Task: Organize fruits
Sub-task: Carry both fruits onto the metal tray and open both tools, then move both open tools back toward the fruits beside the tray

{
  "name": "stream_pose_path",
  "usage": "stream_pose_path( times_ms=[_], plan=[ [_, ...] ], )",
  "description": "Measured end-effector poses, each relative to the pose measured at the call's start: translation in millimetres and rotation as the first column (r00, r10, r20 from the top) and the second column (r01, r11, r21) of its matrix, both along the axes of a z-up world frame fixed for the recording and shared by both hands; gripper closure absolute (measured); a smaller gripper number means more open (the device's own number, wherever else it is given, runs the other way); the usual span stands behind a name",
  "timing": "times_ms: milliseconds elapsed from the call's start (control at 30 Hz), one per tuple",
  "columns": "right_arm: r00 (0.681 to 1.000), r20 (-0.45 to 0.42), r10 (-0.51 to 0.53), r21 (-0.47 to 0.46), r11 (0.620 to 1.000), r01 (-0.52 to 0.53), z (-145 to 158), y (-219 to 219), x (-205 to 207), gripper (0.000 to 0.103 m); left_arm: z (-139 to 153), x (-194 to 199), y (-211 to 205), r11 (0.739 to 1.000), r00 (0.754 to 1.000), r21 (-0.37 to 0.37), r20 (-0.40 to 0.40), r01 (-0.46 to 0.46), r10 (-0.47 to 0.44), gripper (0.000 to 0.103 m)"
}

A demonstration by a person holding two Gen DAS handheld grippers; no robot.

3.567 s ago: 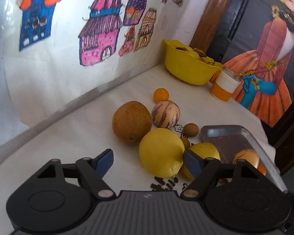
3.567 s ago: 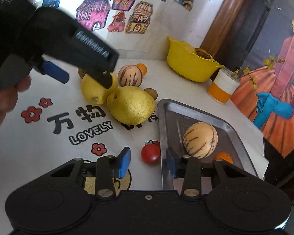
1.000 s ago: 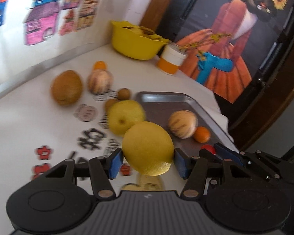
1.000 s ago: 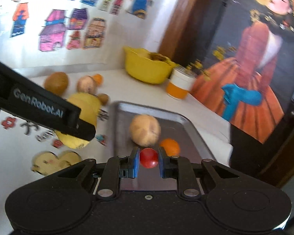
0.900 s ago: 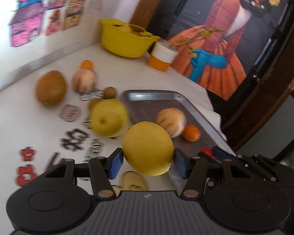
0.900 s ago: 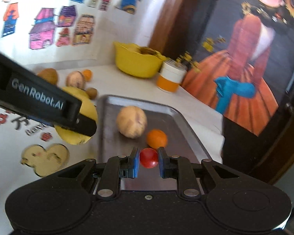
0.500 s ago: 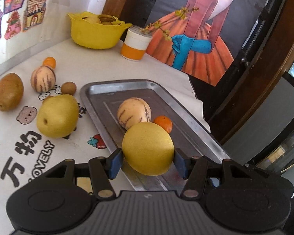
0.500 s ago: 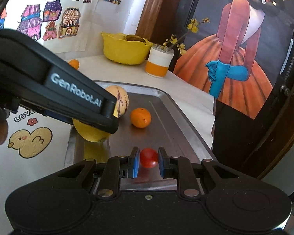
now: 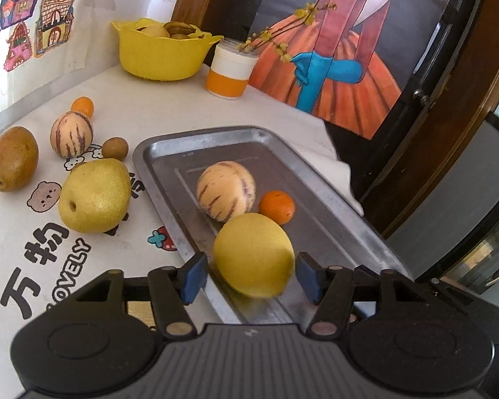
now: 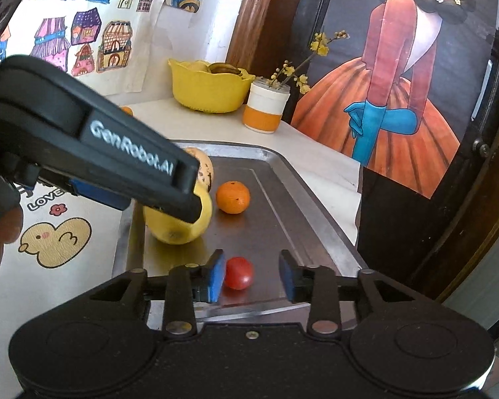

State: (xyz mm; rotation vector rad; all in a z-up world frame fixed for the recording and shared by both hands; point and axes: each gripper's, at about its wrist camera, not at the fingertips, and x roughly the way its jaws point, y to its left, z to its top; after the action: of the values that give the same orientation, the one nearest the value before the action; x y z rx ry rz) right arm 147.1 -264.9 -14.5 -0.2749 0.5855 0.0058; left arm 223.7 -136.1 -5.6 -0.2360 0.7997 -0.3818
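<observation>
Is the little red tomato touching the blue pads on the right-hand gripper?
Cannot tell. In the right wrist view the tomato sits against one opening pad, clear of the other.

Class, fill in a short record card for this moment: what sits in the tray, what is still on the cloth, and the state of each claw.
Tray: metal tray
In tray: lemon, striped melon, small orange, red tomato
On cloth: pear, brown fruit, second striped melon
Left claw: opening, pads clear of the lemon between them
Right claw: opening, tomato between the pads, right pad clear of it
</observation>
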Motion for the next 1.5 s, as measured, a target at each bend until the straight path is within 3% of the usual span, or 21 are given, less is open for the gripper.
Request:
stream_pose_path(
  times_ms=[67, 133, 167, 233, 333, 400, 667, 967, 1267, 1500],
  plan=[
    [1.000, 0.013, -0.006, 0.009, 1.000, 0.006, 4, 0, -5, 0.046, 3, -2, 3, 1.000, 1.000, -0.013, 0.009, -0.004, 0.004, 0.034],
    [0.999, 0.030, -0.010, 0.027, 1.000, 0.009, 10, -1, -11, 0.022, 6, -6, 6, 1.000, 1.000, -0.016, 0.021, -0.011, 0.012, 0.030],
    [0.999, 0.040, -0.013, 0.036, 0.999, 0.011, 13, 0, -15, 0.016, 8, -8, 8, 1.000, 0.999, -0.020, 0.027, -0.016, 0.016, 0.028],
    [0.999, 0.049, -0.015, 0.050, 0.999, 0.012, 18, 2, -23, 0.001, 14, -15, 12, 0.999, 0.998, -0.026, 0.048, -0.032, 0.033, 0.016],
    [0.999, 0.037, 0.002, 0.055, 0.998, -0.004, 20, 8, -34, 0.001, 21, -29, 22, 0.998, 0.994, -0.011, 0.093, -0.056, 0.057, 0.003],
    [1.000, 0.022, 0.013, 0.061, 0.998, -0.015, 21, 14, -39, 0.001, 25, -38, 30, 0.997, 0.990, 0.011, 0.117, -0.081, 0.079, 0.001],
    [0.992, -0.068, 0.105, 0.144, 0.985, -0.094, 18, 47, -61, 0.001, 25, -68, 75, 0.985, 0.982, 0.068, 0.115, -0.157, 0.148, 0.001],
    [0.966, -0.143, 0.214, 0.201, 0.962, -0.183, 18, 88, -68, 0.001, 14, -99, 131, 0.950, 0.962, 0.167, 0.111, -0.264, 0.248, 0.001],
    [0.951, -0.163, 0.263, 0.168, 0.957, -0.235, 13, 118, -52, 0.001, 6, -109, 180, 0.904, 0.930, 0.217, 0.085, -0.368, 0.358, 0.001],
    [0.948, -0.157, 0.276, 0.155, 0.955, -0.252, 10, 131, -23, 0.001, 12, -102, 195, 0.888, 0.923, 0.254, 0.121, -0.384, 0.364, 0.000]
  ],
)
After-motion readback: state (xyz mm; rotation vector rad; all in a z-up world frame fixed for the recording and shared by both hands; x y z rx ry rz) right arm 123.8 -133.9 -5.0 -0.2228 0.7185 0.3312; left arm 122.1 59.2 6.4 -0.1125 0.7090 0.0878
